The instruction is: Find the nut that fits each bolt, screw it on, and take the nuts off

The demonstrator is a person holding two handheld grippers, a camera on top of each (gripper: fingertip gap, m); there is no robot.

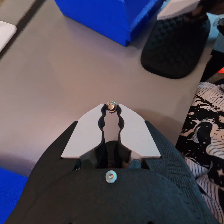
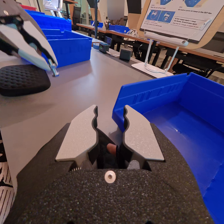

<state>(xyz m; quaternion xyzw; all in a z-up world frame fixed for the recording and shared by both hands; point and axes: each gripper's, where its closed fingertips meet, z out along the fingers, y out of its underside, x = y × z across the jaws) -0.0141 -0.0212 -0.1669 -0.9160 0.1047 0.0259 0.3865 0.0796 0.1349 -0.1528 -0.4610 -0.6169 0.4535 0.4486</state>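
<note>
My left gripper is shut on a silver bolt. I see the bolt end-on, with a hex part around it, and both black pads press on its sides. In the right wrist view the left gripper is at the upper left. There it holds the bolt pointing down, with the lower end just above the grey table. My right gripper is open and empty, low over the table. Its right finger is by the near corner of a blue bin.
A black padded rest lies on the table under the left gripper, and shows too in the left wrist view. A second blue bin stands behind it. An instruction board on a white stand is at the back right. A person's patterned clothing is at the table's edge. My right fingertips sit around 20 cm from my left ones.
</note>
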